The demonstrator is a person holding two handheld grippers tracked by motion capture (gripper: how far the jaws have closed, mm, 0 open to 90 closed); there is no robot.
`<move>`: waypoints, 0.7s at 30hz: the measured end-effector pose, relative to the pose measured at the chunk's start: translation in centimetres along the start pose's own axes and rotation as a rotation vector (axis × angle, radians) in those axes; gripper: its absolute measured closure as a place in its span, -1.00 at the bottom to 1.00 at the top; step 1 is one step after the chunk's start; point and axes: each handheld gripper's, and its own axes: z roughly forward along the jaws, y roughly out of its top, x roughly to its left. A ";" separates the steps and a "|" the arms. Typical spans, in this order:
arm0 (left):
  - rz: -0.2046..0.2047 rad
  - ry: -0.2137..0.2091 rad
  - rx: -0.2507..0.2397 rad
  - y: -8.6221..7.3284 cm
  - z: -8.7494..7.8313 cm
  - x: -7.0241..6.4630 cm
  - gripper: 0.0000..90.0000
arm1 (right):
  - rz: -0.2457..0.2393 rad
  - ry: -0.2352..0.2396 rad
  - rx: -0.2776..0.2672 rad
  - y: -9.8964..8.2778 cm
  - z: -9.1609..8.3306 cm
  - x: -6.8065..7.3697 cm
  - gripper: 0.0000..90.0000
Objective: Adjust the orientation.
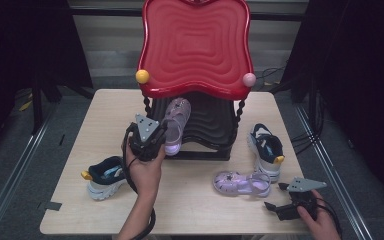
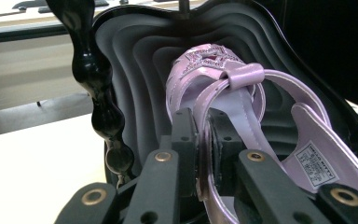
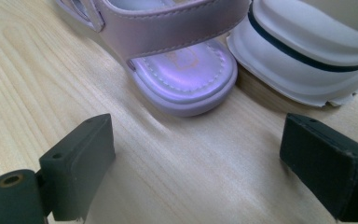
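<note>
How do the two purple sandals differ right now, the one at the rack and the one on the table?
The sandal at the rack is clamped by its strap in the left gripper and tilted, toe toward the black lower shelf; the sandal on the table lies flat on its sole, untouched, in front of the open right gripper. Both are glossy lilac with straps, evidently a pair.

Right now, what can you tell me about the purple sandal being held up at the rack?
The held sandal is glossy lilac, like plastic, with a glittery front piece, a strap loop and a printed label on its insole. The left hand-held gripper is shut on its heel strap, holding it toe-first over the black lower shelf. Whether it touches the shelf is unclear.
</note>
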 end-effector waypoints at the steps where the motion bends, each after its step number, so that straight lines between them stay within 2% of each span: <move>1: 0.000 0.000 0.000 0.0 0.0 0.0 0.83 | 0.000 0.000 0.000 0.0 0.0 0.0 -0.79; 11: 0.007 0.030 -0.025 0.1 1.1 -0.3 0.83 | 0.000 0.000 0.000 0.0 0.0 0.0 -0.79; 21: -0.020 0.066 -0.043 0.2 2.7 -1.2 0.83 | 0.000 0.001 0.000 0.0 0.0 0.0 -0.79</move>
